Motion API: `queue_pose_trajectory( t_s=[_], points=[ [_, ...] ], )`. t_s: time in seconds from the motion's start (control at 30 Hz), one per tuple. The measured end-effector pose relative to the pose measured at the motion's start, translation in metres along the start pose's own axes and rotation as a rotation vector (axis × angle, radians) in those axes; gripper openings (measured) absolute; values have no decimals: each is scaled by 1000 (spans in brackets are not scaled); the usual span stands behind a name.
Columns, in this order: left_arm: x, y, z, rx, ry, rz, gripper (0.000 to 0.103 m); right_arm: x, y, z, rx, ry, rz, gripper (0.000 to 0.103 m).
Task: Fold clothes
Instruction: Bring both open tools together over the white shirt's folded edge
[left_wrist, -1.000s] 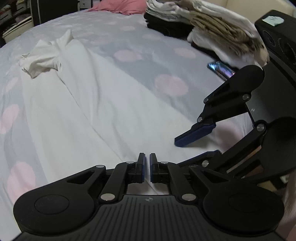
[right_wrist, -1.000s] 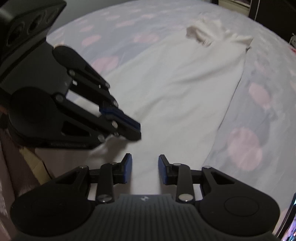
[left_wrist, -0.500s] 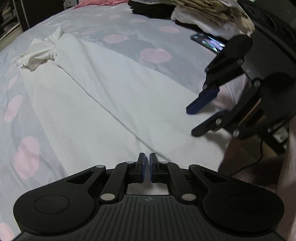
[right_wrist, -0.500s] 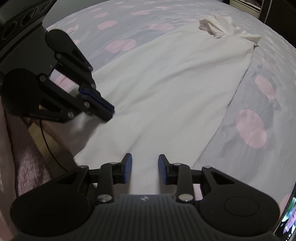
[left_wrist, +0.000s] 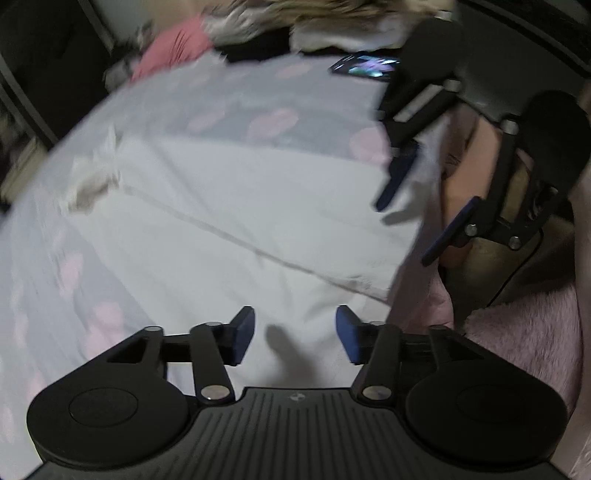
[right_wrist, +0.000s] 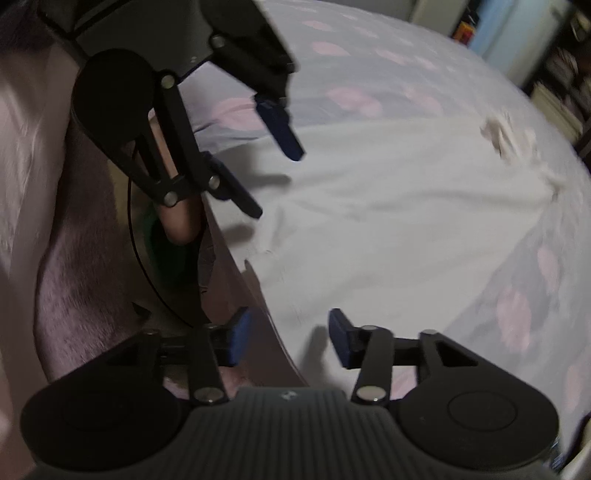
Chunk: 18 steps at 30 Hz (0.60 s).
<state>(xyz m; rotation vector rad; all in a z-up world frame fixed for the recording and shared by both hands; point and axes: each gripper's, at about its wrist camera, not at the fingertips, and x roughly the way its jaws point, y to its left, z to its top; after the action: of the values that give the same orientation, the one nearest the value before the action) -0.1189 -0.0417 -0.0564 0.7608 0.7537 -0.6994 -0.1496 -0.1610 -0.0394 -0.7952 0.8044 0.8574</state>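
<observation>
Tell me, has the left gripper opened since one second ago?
Yes. The left gripper was almost shut before; now its jaws stand wide apart above the near end of the white garment, holding nothing.

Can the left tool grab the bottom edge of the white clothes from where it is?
Probably yes. The left tool is open and hangs right over the white garment near its hem at the bed's edge, with nothing between them. The right tool is off to the side.
</observation>
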Motion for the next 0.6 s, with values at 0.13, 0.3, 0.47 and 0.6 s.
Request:
queue_pose_trajectory(
  t_s=[0.13, 0.3, 0.47, 0.6],
  points=[
    [6, -29, -9, 192, 27, 34, 56, 8, 12, -4, -126, 26, -42, 58],
    [21, -52, -32, 443, 89, 136, 56, 22, 29, -20, -345, 86, -123, 59],
    [39, -60, -46, 565, 129, 164, 57, 32, 35, -35, -453, 128, -151, 60],
    [44, -64, -56, 632, 119, 190, 58, 35, 41, -41, -517, 140, -170, 62]
  ],
)
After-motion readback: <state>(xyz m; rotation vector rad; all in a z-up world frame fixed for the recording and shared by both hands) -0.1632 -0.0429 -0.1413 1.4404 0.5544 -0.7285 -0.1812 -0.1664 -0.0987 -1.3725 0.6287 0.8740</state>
